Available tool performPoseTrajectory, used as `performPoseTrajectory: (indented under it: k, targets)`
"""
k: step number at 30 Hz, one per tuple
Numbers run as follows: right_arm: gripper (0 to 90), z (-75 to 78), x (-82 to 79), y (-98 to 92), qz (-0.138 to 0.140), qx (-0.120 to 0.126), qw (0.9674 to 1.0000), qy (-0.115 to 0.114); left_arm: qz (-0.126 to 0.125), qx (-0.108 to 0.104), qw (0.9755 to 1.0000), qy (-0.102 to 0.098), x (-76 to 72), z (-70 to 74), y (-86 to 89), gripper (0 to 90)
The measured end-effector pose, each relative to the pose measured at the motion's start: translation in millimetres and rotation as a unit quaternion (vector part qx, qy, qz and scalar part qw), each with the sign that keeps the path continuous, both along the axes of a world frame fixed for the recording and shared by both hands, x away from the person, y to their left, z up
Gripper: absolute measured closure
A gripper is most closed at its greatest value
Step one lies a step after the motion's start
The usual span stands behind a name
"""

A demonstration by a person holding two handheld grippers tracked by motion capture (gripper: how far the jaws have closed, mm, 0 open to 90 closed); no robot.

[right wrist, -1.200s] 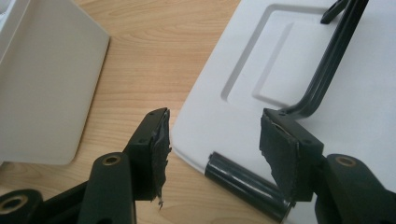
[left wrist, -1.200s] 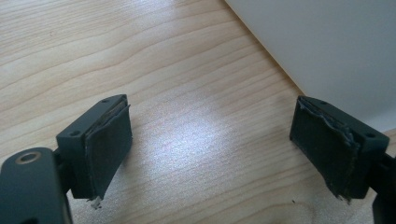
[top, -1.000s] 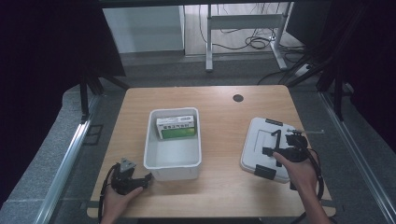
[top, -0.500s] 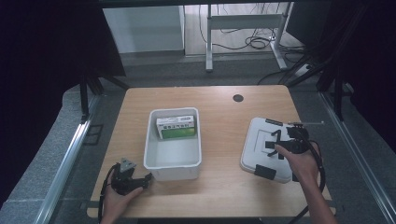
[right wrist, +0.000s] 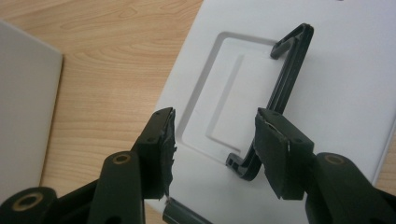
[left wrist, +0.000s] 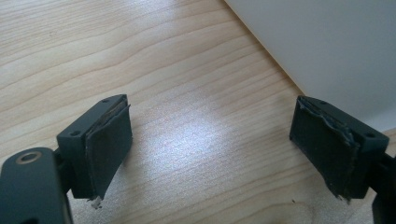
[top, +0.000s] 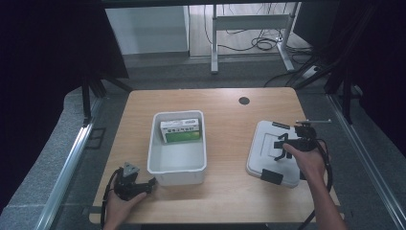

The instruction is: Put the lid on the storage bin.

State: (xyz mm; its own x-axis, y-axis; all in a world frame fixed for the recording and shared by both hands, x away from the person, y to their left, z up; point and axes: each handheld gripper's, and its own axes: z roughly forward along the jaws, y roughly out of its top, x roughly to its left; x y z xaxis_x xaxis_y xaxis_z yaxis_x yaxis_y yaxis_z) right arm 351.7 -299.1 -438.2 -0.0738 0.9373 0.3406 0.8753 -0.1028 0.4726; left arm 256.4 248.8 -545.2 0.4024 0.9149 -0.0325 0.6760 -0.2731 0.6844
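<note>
Risk sits at my right gripper [right wrist: 212,154]: its jaws, half-wide and just now closing with nothing pressed yet, straddle one end of the black plastic handle [right wrist: 280,98] on the flat white lid [top: 275,153] lying right of the white plastic bin [top: 177,165]. Off-centre, I think they pinch only an edge and the lid tips. My left gripper [left wrist: 210,149] rests wide, empty.

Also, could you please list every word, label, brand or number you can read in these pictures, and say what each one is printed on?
No text can be read.
Green and white box in the white bin: its top bears print, too small and blurred to make out.
White lid with the black handle: no lettering seen.
Wooden table: no markings seen.
</note>
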Motion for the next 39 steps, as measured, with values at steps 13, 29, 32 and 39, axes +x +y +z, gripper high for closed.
performPoseTrajectory:
  k: [13,29,32,39]
  targets:
    - [48.9,2.0,12.0,-1.8,-0.014,-0.018,0.9997,0.008,0.0,0.0,1.0,0.0,0.1,0.0,0.0,13.0]
    - [51.7,-3.7,30.9,-2.7,-0.026,-0.045,0.9983,0.027,0.0,0.0,1.0,0.0,0.1,0.0,0.0,12.9]
    - [53.0,-5.7,34.4,-4.2,-0.028,-0.051,0.9977,0.035,0.0,0.0,1.0,0.0,0.0,0.0,0.0,12.9]
    - [55.3,-10.3,39.8,-13.2,-0.043,-0.041,0.9972,0.045,0.0,0.0,1.0,0.0,0.1,0.0,0.0,12.9]
